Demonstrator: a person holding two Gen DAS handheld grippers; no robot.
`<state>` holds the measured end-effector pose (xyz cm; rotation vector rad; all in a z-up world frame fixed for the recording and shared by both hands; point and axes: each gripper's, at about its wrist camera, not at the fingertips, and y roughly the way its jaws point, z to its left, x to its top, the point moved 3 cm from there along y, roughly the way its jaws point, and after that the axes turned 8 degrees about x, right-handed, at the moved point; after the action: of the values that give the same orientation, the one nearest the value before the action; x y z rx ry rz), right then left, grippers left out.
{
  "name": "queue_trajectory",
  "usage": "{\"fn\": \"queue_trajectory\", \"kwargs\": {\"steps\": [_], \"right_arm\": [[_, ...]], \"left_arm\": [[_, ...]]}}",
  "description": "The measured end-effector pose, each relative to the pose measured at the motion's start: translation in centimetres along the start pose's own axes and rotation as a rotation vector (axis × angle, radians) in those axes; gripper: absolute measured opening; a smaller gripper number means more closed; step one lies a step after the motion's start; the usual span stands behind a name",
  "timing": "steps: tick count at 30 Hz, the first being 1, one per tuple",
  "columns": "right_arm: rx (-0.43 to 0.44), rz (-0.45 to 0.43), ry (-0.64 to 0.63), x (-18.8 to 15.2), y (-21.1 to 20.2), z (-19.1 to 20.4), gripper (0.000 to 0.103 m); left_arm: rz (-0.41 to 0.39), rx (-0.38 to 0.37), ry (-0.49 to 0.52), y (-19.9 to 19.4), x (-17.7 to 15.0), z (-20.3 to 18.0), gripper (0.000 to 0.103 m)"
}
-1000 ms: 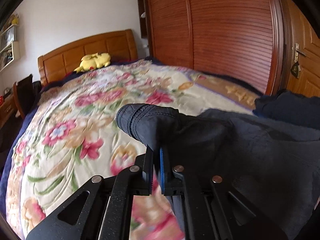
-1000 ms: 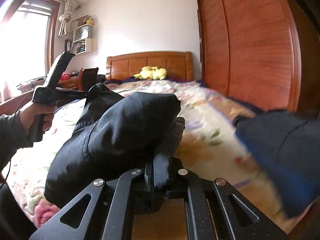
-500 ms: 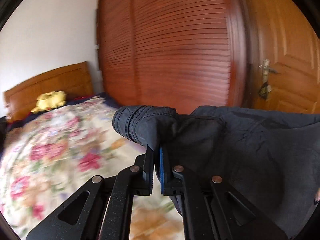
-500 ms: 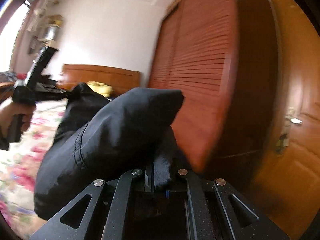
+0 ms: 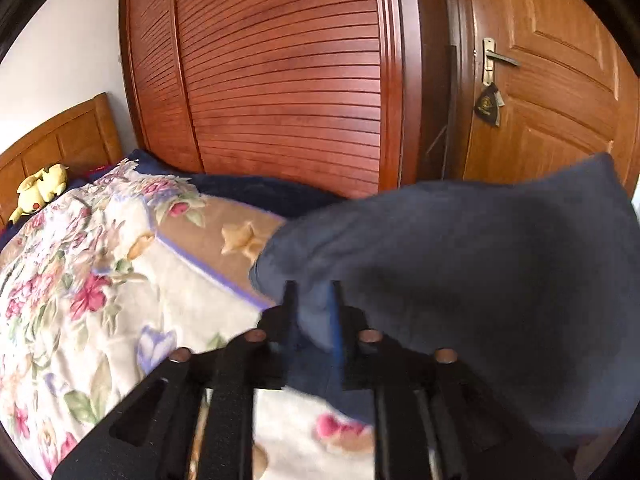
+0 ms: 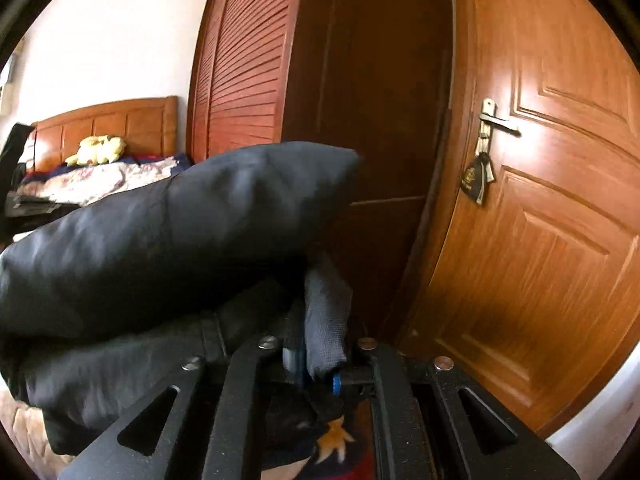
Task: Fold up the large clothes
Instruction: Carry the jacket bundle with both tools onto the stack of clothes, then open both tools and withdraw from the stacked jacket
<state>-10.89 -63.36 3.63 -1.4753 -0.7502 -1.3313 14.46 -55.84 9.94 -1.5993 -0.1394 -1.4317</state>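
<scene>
A large dark navy garment is held up over the right side of the flowered bed. My left gripper is shut on its edge, and the cloth spreads out to the right and hides the bed's corner. In the right wrist view the same garment bulges in thick folds to the left. My right gripper is shut on a bunched grey-black piece of it. The fingertips of both grippers are hidden by cloth.
A red-brown slatted wardrobe stands along the bed's far side. A wooden door with a handle and hanging key tag is at the right. A yellow plush toy lies by the wooden headboard.
Both grippers have swung to the right with the garment, from facing the bed and headboard to facing the wardrobe and door. The cloth now spreads wider in the left view.
</scene>
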Motion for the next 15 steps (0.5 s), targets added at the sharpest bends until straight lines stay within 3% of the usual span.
{"fn": "queue_trajectory", "kwargs": {"steps": [2, 4, 6, 7, 9, 15], "right_arm": [[-0.038, -0.012, 0.010, -0.3, -0.9, 0.1, 0.023], [-0.042, -0.032, 0.030, 0.2, -2.4, 1.0, 0.034], [-0.027, -0.061, 0.046, -0.4, -4.0, 2.2, 0.058], [-0.025, -0.078, 0.048, -0.4, -5.1, 2.8, 0.061], [0.000, -0.094, 0.039, 0.0, -6.9, 4.4, 0.067], [0.084, -0.084, 0.012, 0.6, -11.3, 9.2, 0.074]], "left_arm": [[-0.025, -0.022, 0.001, -2.3, -1.1, 1.0, 0.031], [-0.034, -0.042, -0.005, -3.9, -1.9, 1.5, 0.045], [-0.044, -0.065, -0.021, -5.5, -2.6, 2.2, 0.053], [-0.048, -0.066, -0.029, -6.4, -2.9, 2.7, 0.065], [-0.078, -0.062, -0.033, -8.1, -3.5, 3.1, 0.077], [-0.111, -0.048, -0.038, -13.1, -5.3, 5.1, 0.083]]}}
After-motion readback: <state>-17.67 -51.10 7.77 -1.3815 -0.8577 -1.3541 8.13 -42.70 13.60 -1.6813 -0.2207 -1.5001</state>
